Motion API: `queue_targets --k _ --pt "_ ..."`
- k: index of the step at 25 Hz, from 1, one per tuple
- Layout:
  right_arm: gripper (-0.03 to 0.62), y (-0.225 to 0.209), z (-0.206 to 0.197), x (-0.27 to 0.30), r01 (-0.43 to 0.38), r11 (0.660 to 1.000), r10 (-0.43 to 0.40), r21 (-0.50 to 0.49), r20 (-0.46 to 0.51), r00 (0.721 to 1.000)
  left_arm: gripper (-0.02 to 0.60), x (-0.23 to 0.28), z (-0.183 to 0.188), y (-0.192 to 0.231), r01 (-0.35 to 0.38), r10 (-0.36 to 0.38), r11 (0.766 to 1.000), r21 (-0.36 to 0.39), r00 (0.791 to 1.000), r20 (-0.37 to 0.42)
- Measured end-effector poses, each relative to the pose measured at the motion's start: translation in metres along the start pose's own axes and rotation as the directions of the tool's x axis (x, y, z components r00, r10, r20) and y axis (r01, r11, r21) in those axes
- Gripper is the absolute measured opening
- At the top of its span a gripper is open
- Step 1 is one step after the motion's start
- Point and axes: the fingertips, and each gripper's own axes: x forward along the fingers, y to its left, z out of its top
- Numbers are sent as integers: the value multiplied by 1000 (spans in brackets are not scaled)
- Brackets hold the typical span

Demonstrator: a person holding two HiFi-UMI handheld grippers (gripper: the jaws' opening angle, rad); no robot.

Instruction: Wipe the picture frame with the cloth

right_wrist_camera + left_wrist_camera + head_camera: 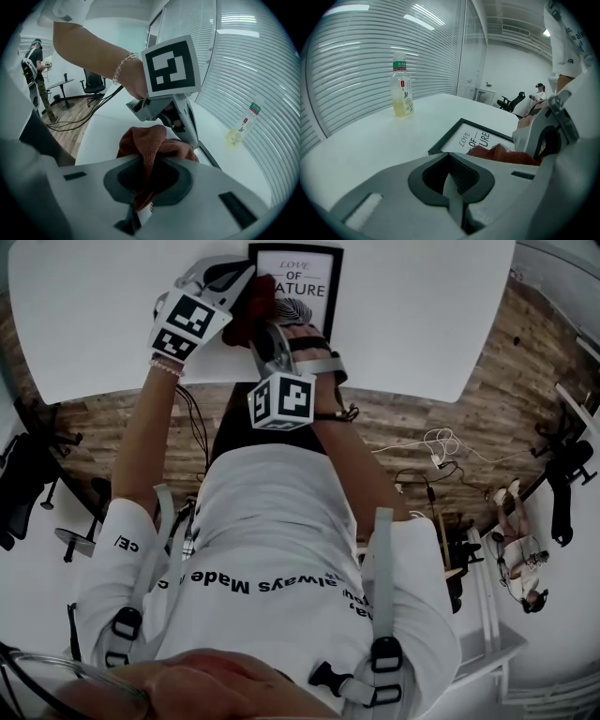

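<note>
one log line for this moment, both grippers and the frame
right hand-held gripper: shut on rust-red cloth | cloth: over black picture frame | left hand-held gripper: shut, empty | frame: flat on white table

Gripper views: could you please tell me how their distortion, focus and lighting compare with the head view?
Left gripper view: strong fisheye bends the blinds, the corners go dark, the bottle is sharp. Right gripper view: same fisheye, the cloth is crisp, lights glare at top right. Head view: dimmer overall, the table looks evenly lit, its edge bowed.
</note>
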Motion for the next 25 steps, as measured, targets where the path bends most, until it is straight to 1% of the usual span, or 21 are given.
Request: queue_targets --k 3,6,8,12,18,22,25 --pt "15 1 -4 -4 -3 1000 3 -3 -15 1000 3 0 0 -2 1 -1 1000 2 1000 0" --pt "15 -2 -14 -8 1 1000 -1 -5 -50 999 3 0 0 -2 2 -2 1000 12 1000 0" --pt "15 -3 -24 -13 2 1000 -2 -6 -76 997 3 0 0 -1 2 -2 1000 11 1000 -1" --pt "15 -4 -44 -25 -5 1000 8 25 -105 994 3 -1 1 -1 -3 3 1000 14 1000 -6" --pt "15 -14 -77 -43 20 999 -15 28 -168 986 3 2 -1 0 -2 2 1000 14 1000 -8" --pt "15 -25 -97 -63 51 994 -33 92 -185 982 3 0 -1 0 -3 4 1000 20 1000 -21" --pt "15 -29 -103 -67 75 988 -50 132 -184 982 3 0 -1 1 -4 4 1000 20 1000 -24"
